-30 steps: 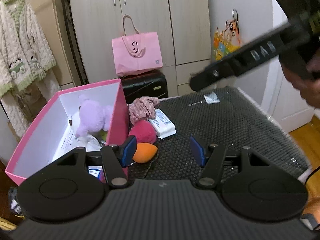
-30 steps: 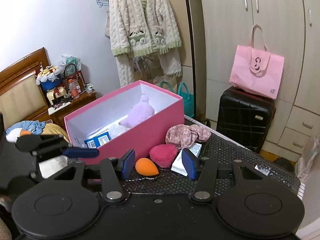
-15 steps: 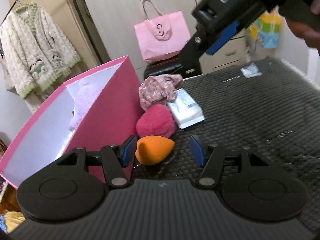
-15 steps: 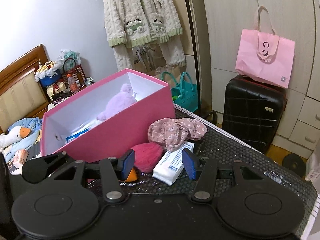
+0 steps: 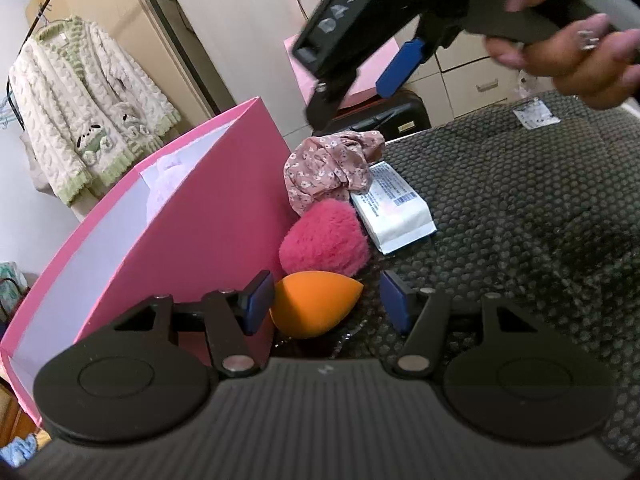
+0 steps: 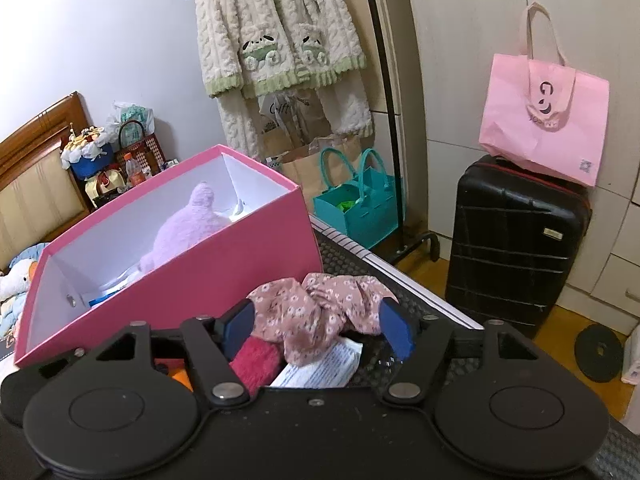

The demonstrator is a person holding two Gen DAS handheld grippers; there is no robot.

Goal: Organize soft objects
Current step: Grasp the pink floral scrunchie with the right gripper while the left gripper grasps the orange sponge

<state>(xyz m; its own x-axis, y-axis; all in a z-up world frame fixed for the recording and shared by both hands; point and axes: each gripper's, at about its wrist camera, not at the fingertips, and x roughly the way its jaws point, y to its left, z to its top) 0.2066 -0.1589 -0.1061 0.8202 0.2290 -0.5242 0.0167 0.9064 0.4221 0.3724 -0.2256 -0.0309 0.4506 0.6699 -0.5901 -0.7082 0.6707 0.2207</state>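
Left wrist view: the left gripper (image 5: 326, 300) has dropped closer to the orange sponge (image 5: 312, 304), which now sits between its parted jaws beside the pink box (image 5: 200, 220); the near pad looks close to it, but no squeeze shows. The right gripper (image 5: 360, 76) hangs overhead.

Right wrist view: the right gripper (image 6: 318, 326) has just been opening its jaws and now straddles the floral cloth (image 6: 320, 312) beside the pink box, not pressing it. Both pickups seem about to begin, with everything headed into that box.
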